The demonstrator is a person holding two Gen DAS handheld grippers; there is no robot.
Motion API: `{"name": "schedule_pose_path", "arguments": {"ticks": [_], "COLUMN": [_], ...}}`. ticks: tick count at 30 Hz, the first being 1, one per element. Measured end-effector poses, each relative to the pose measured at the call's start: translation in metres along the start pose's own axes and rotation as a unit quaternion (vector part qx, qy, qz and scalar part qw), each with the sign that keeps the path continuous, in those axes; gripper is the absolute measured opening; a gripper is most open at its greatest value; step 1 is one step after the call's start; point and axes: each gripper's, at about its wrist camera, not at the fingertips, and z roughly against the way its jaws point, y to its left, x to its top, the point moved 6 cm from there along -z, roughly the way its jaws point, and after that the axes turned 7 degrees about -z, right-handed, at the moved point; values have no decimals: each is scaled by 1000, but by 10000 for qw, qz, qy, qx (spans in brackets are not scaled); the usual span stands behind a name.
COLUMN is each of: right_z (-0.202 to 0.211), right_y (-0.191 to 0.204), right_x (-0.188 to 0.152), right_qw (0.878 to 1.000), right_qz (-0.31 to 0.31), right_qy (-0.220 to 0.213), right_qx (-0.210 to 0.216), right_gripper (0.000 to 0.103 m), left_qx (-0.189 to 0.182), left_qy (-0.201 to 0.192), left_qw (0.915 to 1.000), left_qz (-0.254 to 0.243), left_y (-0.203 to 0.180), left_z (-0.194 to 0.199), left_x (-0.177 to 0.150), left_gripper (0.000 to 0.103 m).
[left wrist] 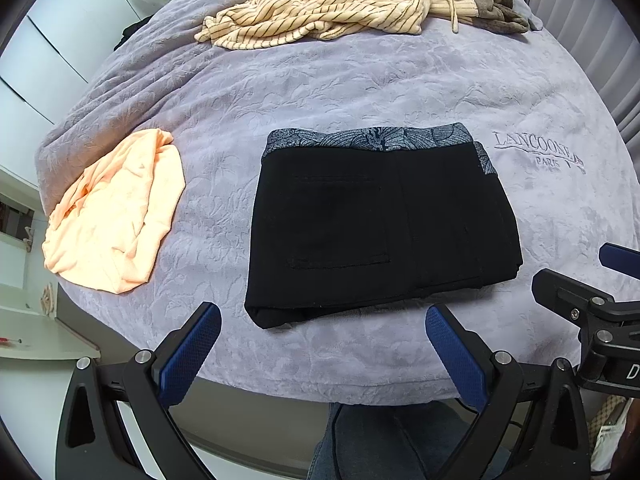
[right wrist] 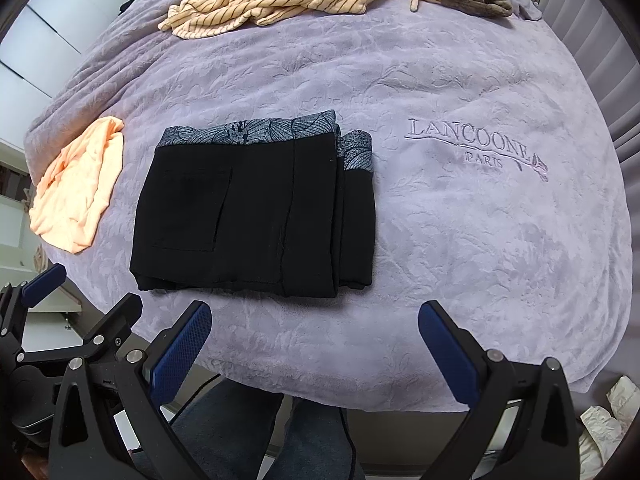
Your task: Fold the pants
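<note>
Bedding first: the lilac blanket (right wrist: 460,240) fills nearly everything ahead of both your claws, embroidered with "LANCOONE PARIS" forward and slightly right of your right gripper (right wrist: 316,332). Its near edge drops away just under your fingertips, and your legs in jeans (right wrist: 248,432) show below it.

The striped garments (left wrist: 320,8) lie crumpled far ahead, past the pants, and their far end is cut off by the top of both views, so you cannot tell how many pieces are in that heap.

The pants (left wrist: 376,224) sit folded into a compact black rectangle on the blanket, directly ahead of your left gripper (left wrist: 324,336) and ahead-left of your right one. The patterned grey waistband points away from you; the folded edge faces your fingertips. The bundle's sides look close to equal, and the fisheye bend keeps you from naming a long axis. A back pocket shows on top at the left, and stacked layers step out along the right edge. How many layers lie underneath is hidden.

The peach cloth (left wrist: 116,216) lies bunched well to the left of the pants, near the blanket's edge.

Both your claws are spread wide, blue pads (left wrist: 192,352) clear of the fabric, gripping nothing and just short of the pants' near edge.
</note>
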Motion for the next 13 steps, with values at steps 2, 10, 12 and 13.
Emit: {"name": "schedule_pose_path", "arguments": {"ticks": [2, 10, 12, 13], "right_z": [0, 0, -1, -1], "right_y": [0, 1, 1, 1], "right_x": [1, 0, 2, 2], "right_qw": [10000, 10000, 10000, 10000], "right_qz": [14, 10, 22, 26], "right_qy": [2, -2, -1, 0], "right_qx": [-8, -2, -6, -8], "right_gripper": [103, 103, 103, 103], "left_qx": [3, -60, -113, -123], "left_qy": [29, -127, -139, -125], "left_qw": [10000, 9999, 9998, 9998], "left_qz": [10, 19, -1, 1], "left_y": [0, -1, -2, -3], "left_z": [-1, 2, 2, 2], "left_x": [-1, 1, 2, 3], "left_gripper": [103, 103, 103, 103]}}
